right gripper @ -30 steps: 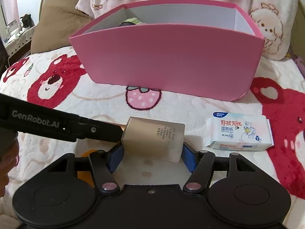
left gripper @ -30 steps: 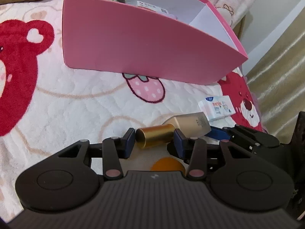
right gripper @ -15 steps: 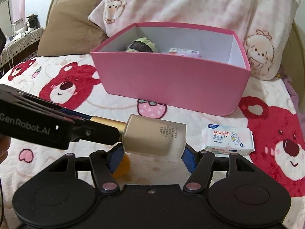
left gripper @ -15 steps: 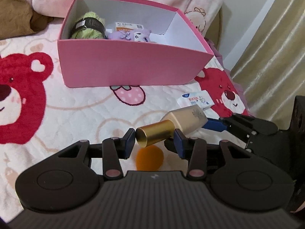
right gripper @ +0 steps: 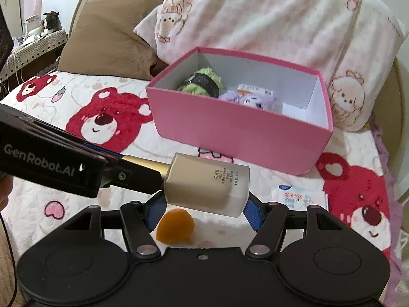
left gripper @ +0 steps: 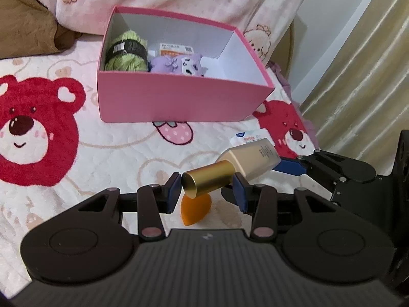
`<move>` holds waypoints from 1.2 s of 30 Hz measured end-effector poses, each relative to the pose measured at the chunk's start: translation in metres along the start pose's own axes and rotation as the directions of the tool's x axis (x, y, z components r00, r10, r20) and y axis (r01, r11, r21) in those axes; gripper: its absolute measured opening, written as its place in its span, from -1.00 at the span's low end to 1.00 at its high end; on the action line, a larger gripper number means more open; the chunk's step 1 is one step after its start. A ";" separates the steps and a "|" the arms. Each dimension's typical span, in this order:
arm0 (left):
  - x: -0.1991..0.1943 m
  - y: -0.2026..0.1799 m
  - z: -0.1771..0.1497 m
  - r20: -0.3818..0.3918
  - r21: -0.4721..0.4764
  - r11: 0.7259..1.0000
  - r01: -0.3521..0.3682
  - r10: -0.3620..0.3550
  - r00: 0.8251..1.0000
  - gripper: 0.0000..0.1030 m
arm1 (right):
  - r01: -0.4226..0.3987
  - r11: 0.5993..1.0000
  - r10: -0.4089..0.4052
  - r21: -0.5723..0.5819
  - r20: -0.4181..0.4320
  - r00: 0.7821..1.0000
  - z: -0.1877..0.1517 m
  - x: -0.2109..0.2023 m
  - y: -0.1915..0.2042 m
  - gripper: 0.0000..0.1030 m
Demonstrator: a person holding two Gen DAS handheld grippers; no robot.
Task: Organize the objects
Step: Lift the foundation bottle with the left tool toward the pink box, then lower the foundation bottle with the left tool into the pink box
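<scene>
Gripping the foundation bottle by its frosted body, the right gripper holds it lifted above the bear-print blanket, while the left gripper clamps the gold cap. An orange makeup sponge lies below; the pink box beyond holds green yarn and a purple plush, with a wipes packet just beside it.

A home bedroom: a bed spread with a fleecy blanket printed with red bears, a brown pillow and a pink cartoon pillow at its head edge, gold curtains along its far side.
</scene>
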State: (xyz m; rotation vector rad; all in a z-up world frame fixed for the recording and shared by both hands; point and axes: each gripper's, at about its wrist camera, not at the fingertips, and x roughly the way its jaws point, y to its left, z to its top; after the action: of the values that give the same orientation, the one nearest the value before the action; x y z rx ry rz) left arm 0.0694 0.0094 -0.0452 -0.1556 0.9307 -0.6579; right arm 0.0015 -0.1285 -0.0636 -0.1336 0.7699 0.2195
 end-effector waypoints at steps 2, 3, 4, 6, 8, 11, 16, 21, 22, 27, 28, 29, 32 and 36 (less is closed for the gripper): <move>-0.006 -0.001 0.003 0.003 -0.002 1.000 0.001 -0.001 1.000 -0.20 | 0.002 1.000 -0.002 -0.003 0.006 1.000 0.004 -0.007 0.002 0.34; -0.010 -0.002 0.005 0.005 0.000 1.000 0.002 -0.002 1.000 -0.20 | 0.003 1.000 -0.003 -0.001 0.009 1.000 0.007 -0.010 0.003 0.34; -0.013 -0.003 0.007 0.008 -0.003 1.000 0.006 -0.006 1.000 -0.20 | 0.004 1.000 -0.004 0.002 0.012 1.000 0.010 -0.013 0.003 0.34; -0.021 -0.003 0.014 0.012 -0.011 1.000 0.013 -0.013 1.000 -0.20 | 0.005 1.000 -0.005 0.002 0.016 1.000 0.017 -0.019 0.003 0.34; -0.027 -0.003 0.021 0.015 -0.019 1.000 0.017 -0.017 1.000 -0.20 | 0.008 1.000 -0.008 -0.007 0.023 1.000 0.024 -0.025 0.005 0.34; -0.037 -0.005 0.031 0.012 -0.003 1.000 0.023 -0.023 1.000 -0.21 | 0.020 0.999 -0.020 -0.042 0.018 1.000 0.039 -0.032 0.007 0.34; -0.049 -0.006 0.052 0.024 0.014 1.000 0.023 -0.023 0.999 -0.21 | -0.001 0.999 0.001 -0.049 0.001 1.000 0.068 -0.036 0.000 0.34; -0.050 -0.005 0.083 0.035 -0.013 1.000 0.017 -0.016 0.999 -0.21 | 0.003 0.997 -0.004 -0.078 -0.009 1.000 0.102 -0.034 -0.007 0.34; -0.050 -0.004 0.090 0.032 -0.024 1.000 0.016 -0.015 0.999 -0.21 | 0.000 0.997 -0.001 -0.077 -0.016 1.000 0.109 -0.033 -0.010 0.34; -0.042 0.002 0.126 0.034 -0.069 0.997 0.028 -0.026 0.999 -0.21 | -0.006 0.996 0.002 -0.090 -0.047 0.999 0.147 -0.024 -0.026 0.34; -0.040 0.004 0.132 0.035 -0.084 0.996 0.033 -0.030 0.999 -0.21 | -0.006 0.996 0.001 -0.090 -0.053 0.999 0.153 -0.021 -0.030 0.34; -0.036 0.005 0.140 0.037 -0.092 0.995 0.035 -0.032 0.999 -0.21 | -0.006 0.996 0.001 -0.088 -0.060 0.998 0.159 -0.017 -0.034 0.34; -0.023 0.007 0.158 0.045 -0.104 0.994 0.024 -0.019 0.999 -0.21 | -0.022 0.998 0.018 -0.061 -0.069 0.997 0.174 -0.001 -0.052 0.34; 0.006 0.014 0.184 0.049 -0.114 0.993 -0.018 0.023 0.999 -0.19 | -0.064 0.998 0.063 -0.004 -0.058 0.996 0.183 0.035 -0.076 0.34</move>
State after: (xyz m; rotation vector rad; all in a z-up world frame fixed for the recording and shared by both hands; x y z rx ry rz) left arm 0.2222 -0.0102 0.0557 -0.2627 0.9204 -0.5797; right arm 0.1677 -0.1609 0.0451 -0.1214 0.8322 0.2792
